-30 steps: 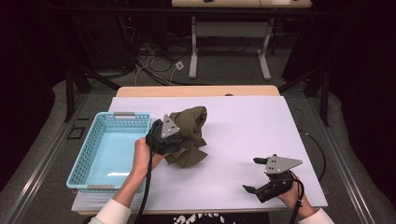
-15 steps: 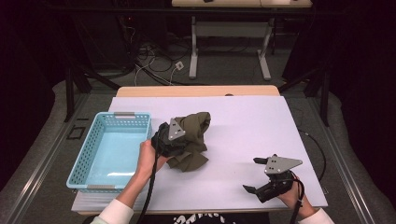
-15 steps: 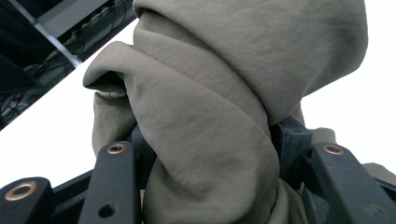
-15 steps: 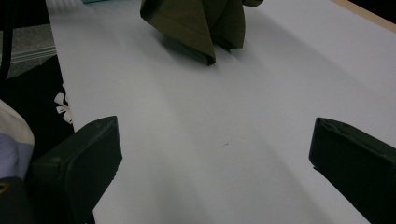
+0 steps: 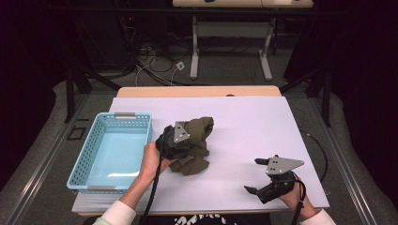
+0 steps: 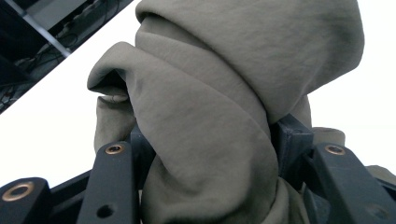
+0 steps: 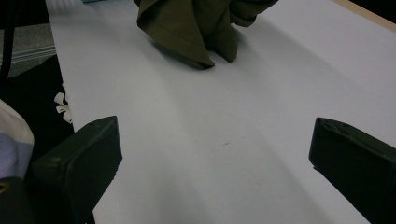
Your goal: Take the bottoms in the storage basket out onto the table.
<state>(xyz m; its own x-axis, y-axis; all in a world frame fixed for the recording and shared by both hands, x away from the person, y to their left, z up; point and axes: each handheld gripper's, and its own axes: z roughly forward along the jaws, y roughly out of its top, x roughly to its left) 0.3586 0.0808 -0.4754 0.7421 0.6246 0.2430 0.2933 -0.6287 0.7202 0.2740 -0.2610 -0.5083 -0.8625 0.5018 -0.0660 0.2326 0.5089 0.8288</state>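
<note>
Right gripper rests near the table's front edge, jaws wide, empty. Left gripper clamped on a bunched fold of the olive cloth mid-table, beside the blue basket — trailing fabric may snag the rim, or the fold slip out.
</note>
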